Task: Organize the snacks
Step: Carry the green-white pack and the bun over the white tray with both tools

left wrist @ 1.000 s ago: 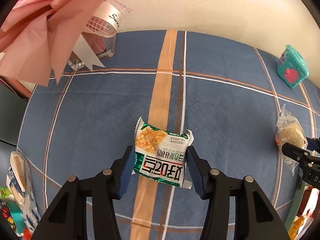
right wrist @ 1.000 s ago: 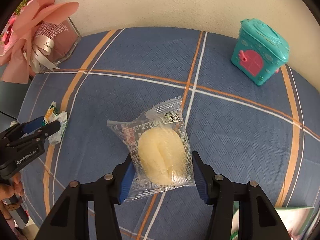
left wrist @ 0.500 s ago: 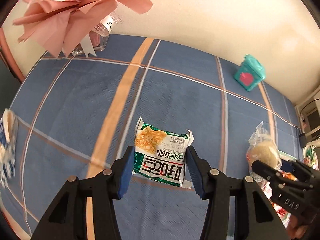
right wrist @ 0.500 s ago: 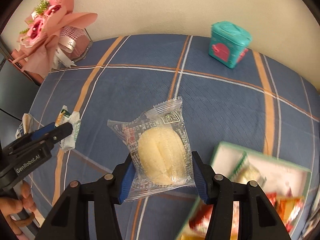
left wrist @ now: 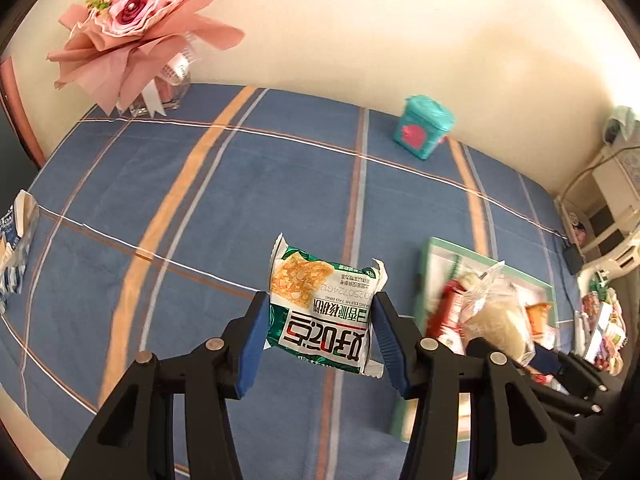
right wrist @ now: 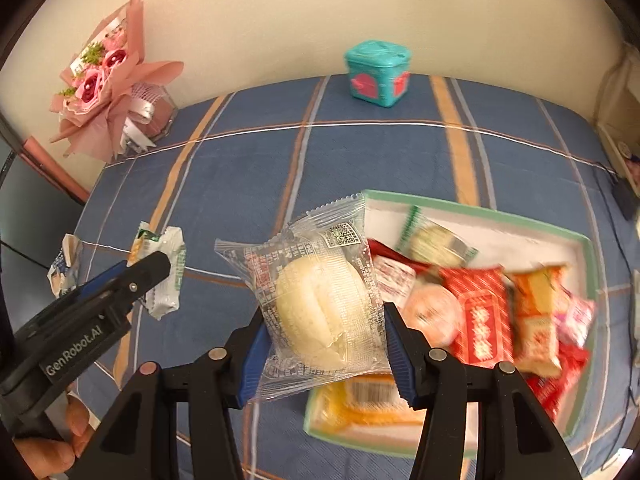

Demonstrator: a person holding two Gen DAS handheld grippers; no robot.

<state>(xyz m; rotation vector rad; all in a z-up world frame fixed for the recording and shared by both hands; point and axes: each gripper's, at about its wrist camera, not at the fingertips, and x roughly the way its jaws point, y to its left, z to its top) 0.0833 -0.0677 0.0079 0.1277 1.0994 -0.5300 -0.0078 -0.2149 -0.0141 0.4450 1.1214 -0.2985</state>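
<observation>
My left gripper is shut on a green-and-white snack packet and holds it above the blue checked tablecloth. My right gripper is shut on a clear-wrapped pale bun and holds it over the left edge of a green-rimmed white tray filled with several red, orange and green snack packets. In the left wrist view the tray lies to the right, with the right gripper and its bun over it. In the right wrist view the left gripper shows at the left with its packet.
A pink flower bouquet in a glass vase stands at the back left by the wall. A teal toy box stands at the back. A blue-and-white packet lies at the table's left edge. Shelves and clutter are off the right side.
Both grippers have risen and swung right with their packets. The tray of snacks has come fully into view, now under the right gripper's bun.
</observation>
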